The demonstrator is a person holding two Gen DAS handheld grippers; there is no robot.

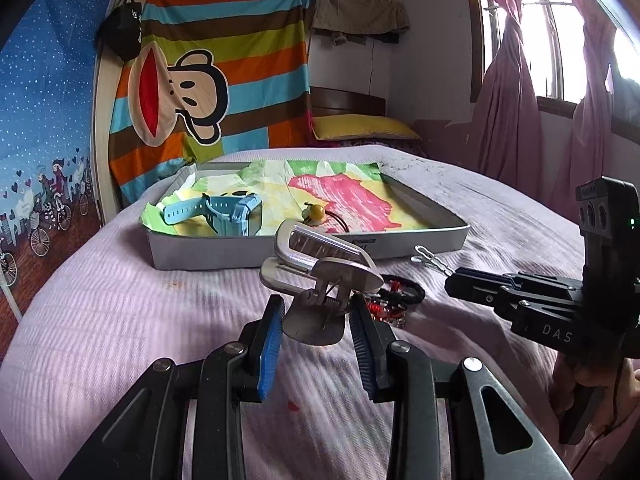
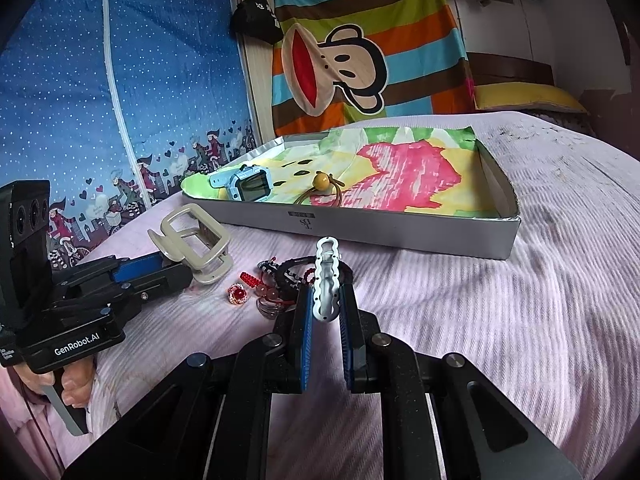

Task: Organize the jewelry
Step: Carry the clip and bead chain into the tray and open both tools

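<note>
The left gripper (image 1: 316, 320) pinches the handle end of a silver claw hair clip (image 1: 320, 268), held clear above the lilac bedspread (image 1: 120, 320). The right gripper (image 2: 325, 320) is clamped on a white wavy hair clip (image 2: 327, 280). Between them lie a red ring (image 2: 236, 294) and beaded bracelets (image 2: 288, 276). Beyond sits a shallow grey box (image 2: 360, 228) holding a blue watch (image 2: 250, 184) and a yellow-bead cord (image 2: 320, 184).

Both wrist views close, low over bed (image 1: 120, 300), facing shared tray (image 1: 400, 242).
</note>
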